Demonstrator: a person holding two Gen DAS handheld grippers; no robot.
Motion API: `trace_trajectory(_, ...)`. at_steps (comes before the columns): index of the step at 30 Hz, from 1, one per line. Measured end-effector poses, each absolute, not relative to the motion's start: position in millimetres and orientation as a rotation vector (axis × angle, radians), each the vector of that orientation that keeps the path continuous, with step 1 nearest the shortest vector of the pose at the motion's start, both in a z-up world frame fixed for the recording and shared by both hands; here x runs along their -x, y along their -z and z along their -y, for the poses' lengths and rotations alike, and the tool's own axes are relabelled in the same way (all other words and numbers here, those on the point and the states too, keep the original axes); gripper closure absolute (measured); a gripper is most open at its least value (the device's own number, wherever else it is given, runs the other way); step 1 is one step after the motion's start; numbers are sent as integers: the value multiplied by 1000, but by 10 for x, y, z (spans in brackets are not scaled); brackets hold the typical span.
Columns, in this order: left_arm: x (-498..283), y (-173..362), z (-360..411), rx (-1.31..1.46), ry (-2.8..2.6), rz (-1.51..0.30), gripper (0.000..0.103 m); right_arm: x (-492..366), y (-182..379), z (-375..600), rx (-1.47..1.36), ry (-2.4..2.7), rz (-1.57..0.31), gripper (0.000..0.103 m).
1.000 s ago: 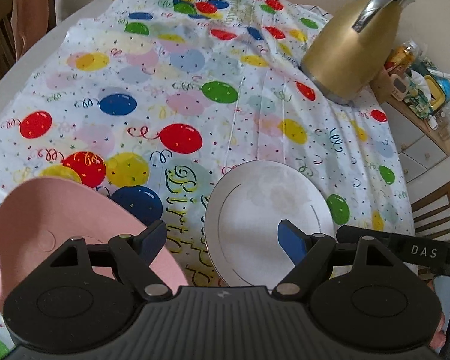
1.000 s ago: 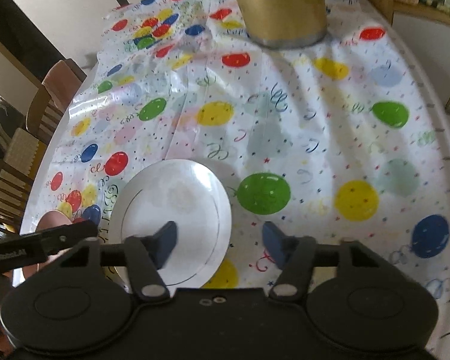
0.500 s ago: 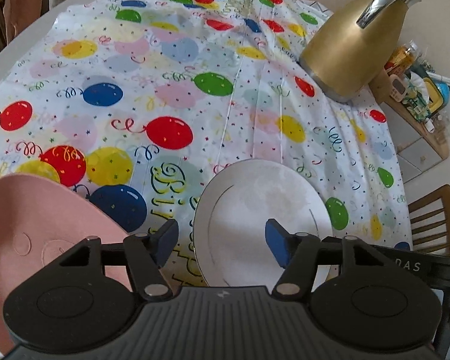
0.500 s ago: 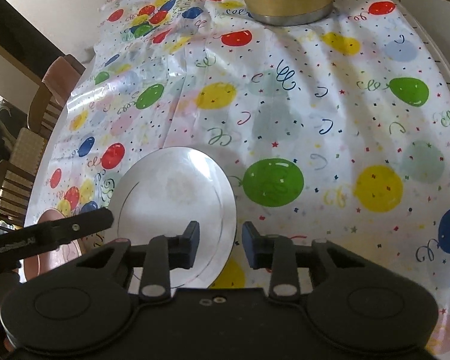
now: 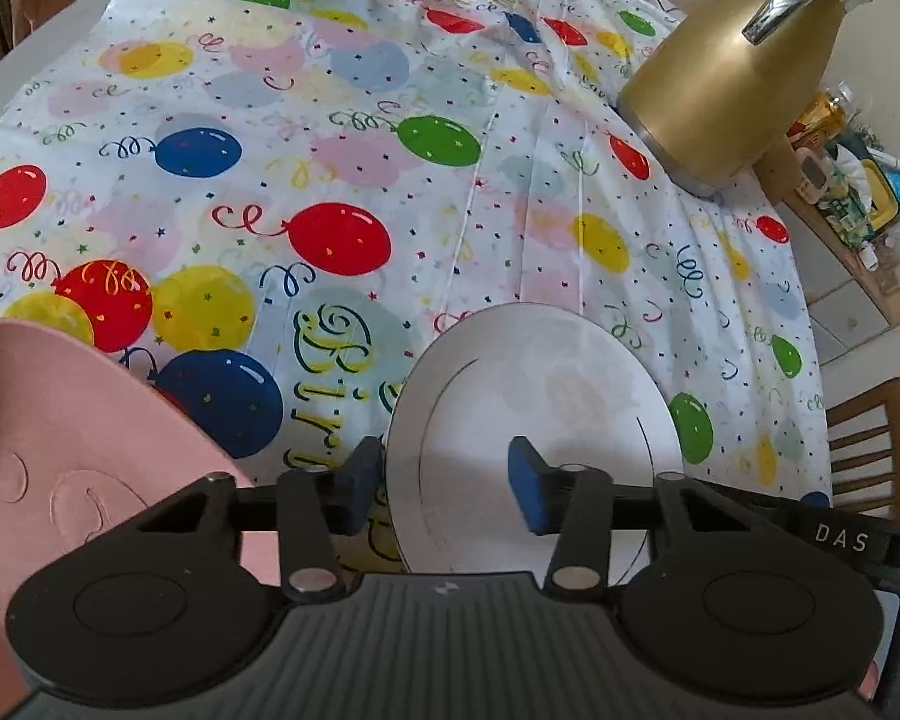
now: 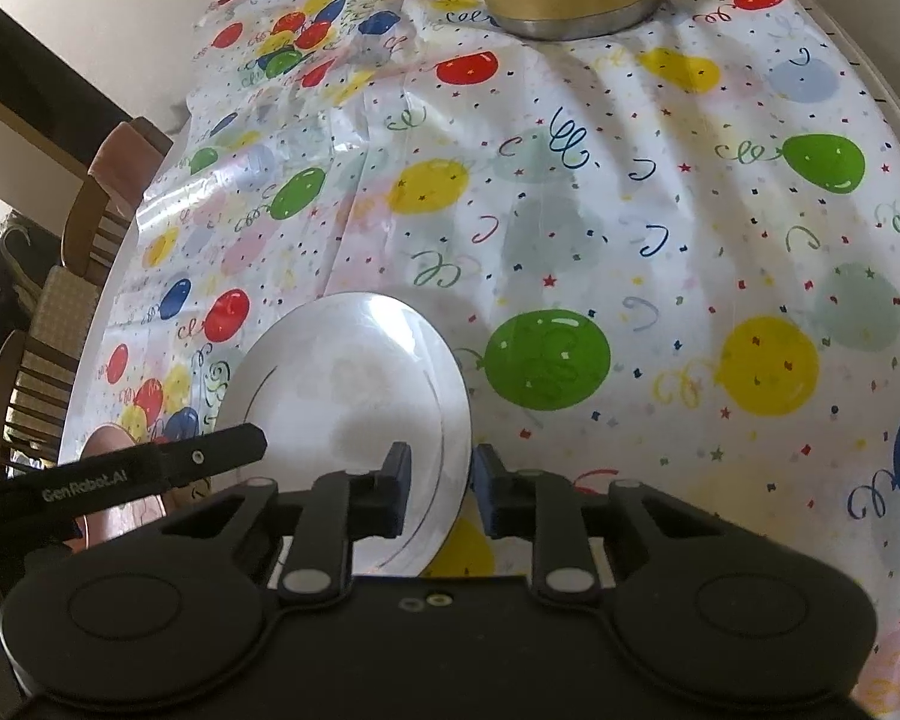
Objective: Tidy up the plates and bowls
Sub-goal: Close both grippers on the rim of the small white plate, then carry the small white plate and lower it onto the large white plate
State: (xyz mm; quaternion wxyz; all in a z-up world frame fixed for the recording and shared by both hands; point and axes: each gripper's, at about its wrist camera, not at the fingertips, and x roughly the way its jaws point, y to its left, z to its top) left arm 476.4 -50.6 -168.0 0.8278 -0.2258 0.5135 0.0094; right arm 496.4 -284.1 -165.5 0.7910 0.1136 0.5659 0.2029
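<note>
A white plate point(image 5: 540, 396) with a thin dark ring lies on the balloon tablecloth; it also shows in the right wrist view point(image 6: 354, 384). My right gripper point(image 6: 439, 495) has its jaws closed to a narrow gap astride the plate's right rim, gripping it. My left gripper point(image 5: 444, 486) is open, its two blue pads standing either side of the plate's near left rim. A pink plate point(image 5: 60, 456) lies at the left of the left wrist view, beside the left gripper; a sliver of it shows in the right wrist view point(image 6: 114, 516).
A gold jug point(image 5: 732, 90) with a silver handle stands at the far right of the table. Wooden chairs point(image 6: 60, 276) stand at the table's left, another chair point(image 5: 876, 450) at the right. A cluttered cabinet point(image 5: 846, 210) is beyond the jug.
My right gripper's jaws closed from wide open onto the white plate's right rim. My left gripper narrowed a little and moved rightward over the white plate's near edge.
</note>
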Motion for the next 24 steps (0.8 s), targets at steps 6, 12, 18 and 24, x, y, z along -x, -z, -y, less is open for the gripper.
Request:
trace_trajectory(6,-4749,1710,412,532,-40,-1075,74,-4993,1703,2860,-262,-430,-1218,87)
trace_trajectory(12,-4710,1747,317,566,-24,-1071,83,-4973,1747,2876,-266,-436,-1219,91)
trace_trajectory(18,-4679,1751,319,574,-17,-1069,84,-4954,1735,2883,-266,-424,-1203,94)
trace_trajectory(24,-4637,1706,337,581,-11,-1057,84,-4944,1660,2910,-274,-420,-1180,95)
